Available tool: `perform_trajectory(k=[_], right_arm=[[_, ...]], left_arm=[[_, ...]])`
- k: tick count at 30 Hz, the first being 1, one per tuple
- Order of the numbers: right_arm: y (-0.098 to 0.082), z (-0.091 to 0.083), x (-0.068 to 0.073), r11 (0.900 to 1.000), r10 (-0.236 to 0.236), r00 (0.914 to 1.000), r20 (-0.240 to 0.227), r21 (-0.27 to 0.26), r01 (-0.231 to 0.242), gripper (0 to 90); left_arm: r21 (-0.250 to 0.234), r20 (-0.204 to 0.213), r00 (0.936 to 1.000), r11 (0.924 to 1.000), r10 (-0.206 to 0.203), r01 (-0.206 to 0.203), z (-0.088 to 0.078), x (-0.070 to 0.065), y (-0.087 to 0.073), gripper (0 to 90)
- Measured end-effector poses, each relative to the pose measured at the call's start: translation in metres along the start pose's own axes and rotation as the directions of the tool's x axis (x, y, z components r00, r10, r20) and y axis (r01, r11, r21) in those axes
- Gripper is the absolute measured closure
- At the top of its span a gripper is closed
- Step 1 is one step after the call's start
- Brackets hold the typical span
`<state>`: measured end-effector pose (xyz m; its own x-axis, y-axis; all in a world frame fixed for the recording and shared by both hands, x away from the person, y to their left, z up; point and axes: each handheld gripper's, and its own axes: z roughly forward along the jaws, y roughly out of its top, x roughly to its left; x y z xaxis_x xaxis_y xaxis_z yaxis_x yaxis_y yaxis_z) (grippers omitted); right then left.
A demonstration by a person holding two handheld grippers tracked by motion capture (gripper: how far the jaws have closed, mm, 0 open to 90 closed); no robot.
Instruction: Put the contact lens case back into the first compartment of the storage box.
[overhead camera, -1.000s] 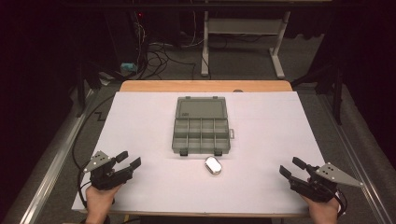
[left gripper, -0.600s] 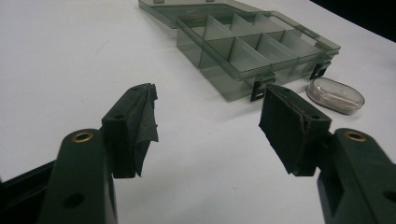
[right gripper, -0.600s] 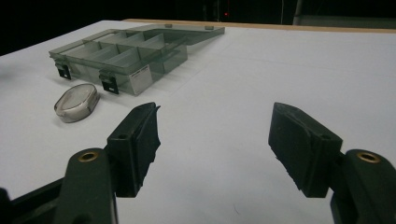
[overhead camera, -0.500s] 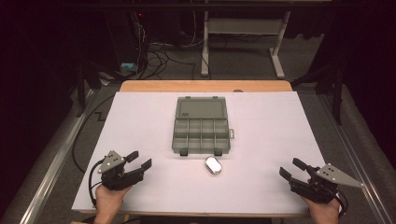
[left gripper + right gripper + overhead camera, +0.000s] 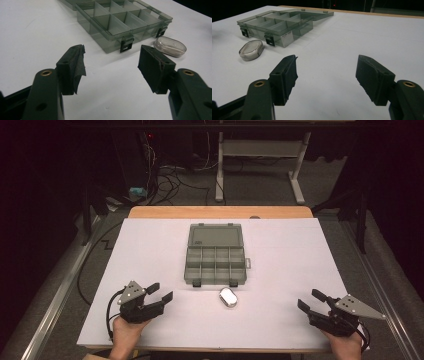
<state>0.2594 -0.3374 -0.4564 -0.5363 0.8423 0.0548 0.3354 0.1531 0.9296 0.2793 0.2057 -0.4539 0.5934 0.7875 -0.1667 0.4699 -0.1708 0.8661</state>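
A clear grey organizer box (image 5: 215, 265) lies open at the table's middle, its lid (image 5: 215, 236) flat behind it and its compartments empty. A small oval clear case (image 5: 228, 297) rests just in front of the box's right latch. My left gripper (image 5: 161, 291) is at the front left, open, aimed at the box (image 5: 120, 22) and the case (image 5: 170, 46). Its jaws have just closed a little, with nothing between them. My right gripper (image 5: 309, 299) is open at the front right, facing the box (image 5: 277, 25) and the case (image 5: 251, 50) from a distance.
A white sheet (image 5: 280, 250) covers the wooden table (image 5: 220, 212). Beyond the far edge are floor cables (image 5: 170, 175) and a desk frame (image 5: 260, 150). Metal rails (image 5: 60, 285) run along both sides of the table.
The left hand has slid its gripper to the right, closer to the box and the oval case. The right gripper has stayed where it was.
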Motion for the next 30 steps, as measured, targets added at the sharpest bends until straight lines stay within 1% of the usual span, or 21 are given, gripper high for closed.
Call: perform_trajectory(k=[4, 8, 10, 12, 14, 19, 22, 26, 28, 30], right_arm=[[0.0, 0.0, -0.001, 1.0, 0.006, 1.0, -0.001, -0.004, -0.006, 33.6], [0.0, 0.0, -0.001, 1.0, 0.008, 1.0, 0.001, -0.005, -0.008, 33.6], [0.0, -0.001, -0.001, 1.0, 0.01, 1.0, 0.001, -0.006, -0.01, 33.6], [0.0, 0.0, -0.001, 1.0, 0.012, 0.9999, -0.001, -0.003, -0.012, 33.6], [0.0, 0.0, -0.001, 1.0, 0.012, 0.9999, 0.0, -0.004, -0.012, 33.6], [-0.001, -0.001, -0.002, 1.0, 0.019, 0.9998, 0.002, -0.004, -0.019, 33.5], [-0.001, -0.001, -0.002, 1.0, 0.021, 0.9998, 0.002, -0.006, -0.021, 33.6], [-0.001, -0.001, -0.002, 1.0, 0.015, 0.9999, 0.001, -0.003, -0.015, 33.6], [-0.001, -0.001, -0.002, 1.0, 0.014, 0.9999, 0.003, -0.002, -0.014, 33.6], [-0.001, -0.001, -0.002, 1.0, 0.014, 0.9999, 0.004, -0.007, -0.014, 33.6]], left_arm=[[0.007, 0.011, 0.9999, 0.9999, 0.01, -0.01, 0.004, -0.005, 0.002, 38.1], [0.02, 0.023, 0.9997, 0.9998, 0.008, -0.008, 0.008, -0.009, 0.004, 37.1], [0.029, 0.03, 0.9993, 0.9993, 0.022, -0.023, 0.011, -0.011, 0.005, 37.7], [0.051, 0.031, 0.9987, 0.9978, 0.041, -0.043, 0.015, -0.016, 0.006, 38.0], [0.068, 0.041, 0.9974, 0.9958, 0.059, -0.061, 0.019, -0.02, 0.007, 38.3], [0.09, 0.065, 0.9945, 0.9921, 0.082, -0.088, 0.029, -0.031, 0.013, 38.2], [0.124, 0.074, 0.9936, 0.9877, 0.086, -0.094, 0.036, -0.037, 0.017, 37.5], [0.157, 0.07, 0.9911, 0.9799, 0.113, -0.123, 0.045, -0.046, 0.023, 35.6], [0.165, 0.083, 0.9889, 0.9768, 0.124, -0.136, 0.049, -0.05, 0.026, 35.5], [0.181, 0.104, 0.987, 0.9736, 0.122, -0.14, 0.054, -0.055, 0.03, 35.4]])
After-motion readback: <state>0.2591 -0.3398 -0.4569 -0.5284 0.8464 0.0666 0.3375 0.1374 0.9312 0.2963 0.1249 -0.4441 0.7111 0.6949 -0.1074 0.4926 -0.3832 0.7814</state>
